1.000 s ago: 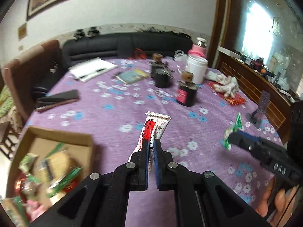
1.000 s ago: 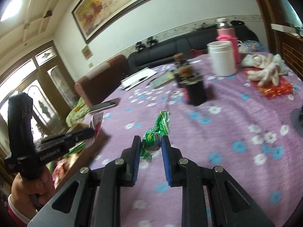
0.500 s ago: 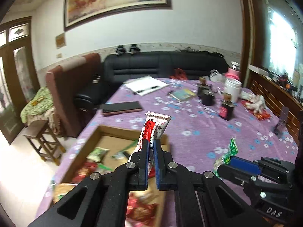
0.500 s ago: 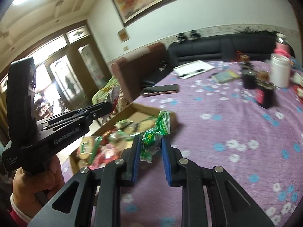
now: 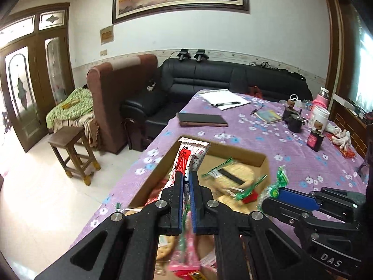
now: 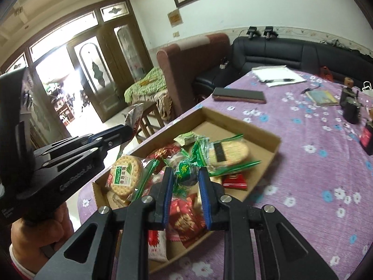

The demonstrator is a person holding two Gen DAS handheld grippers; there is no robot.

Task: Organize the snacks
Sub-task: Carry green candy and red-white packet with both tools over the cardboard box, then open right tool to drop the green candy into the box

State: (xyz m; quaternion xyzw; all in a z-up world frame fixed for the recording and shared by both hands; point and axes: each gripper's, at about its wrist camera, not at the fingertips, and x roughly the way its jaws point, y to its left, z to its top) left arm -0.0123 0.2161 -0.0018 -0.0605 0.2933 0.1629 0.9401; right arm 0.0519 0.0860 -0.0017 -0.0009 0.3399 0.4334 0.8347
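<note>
- Table (image 6: 326,163): we see a purple flowered cloth, with the box near the table's edge.
- Cardboard box (image 6: 263,131): open, shallow; we count round cracker packs (image 6: 228,151), a biscuit pack with a green label (image 6: 126,172), red wrappers (image 6: 234,182) and green-trimmed bags, loosely heaped.
- Left gripper (image 5: 185,179): our jaws are clamped on a red-and-white snack packet (image 5: 190,155), which stands upright above the box's near-left part.
- Right gripper (image 6: 185,177): our jaws pinch a green-wrapped candy (image 6: 184,171) between the blue pads, above the heap in the box.
</note>
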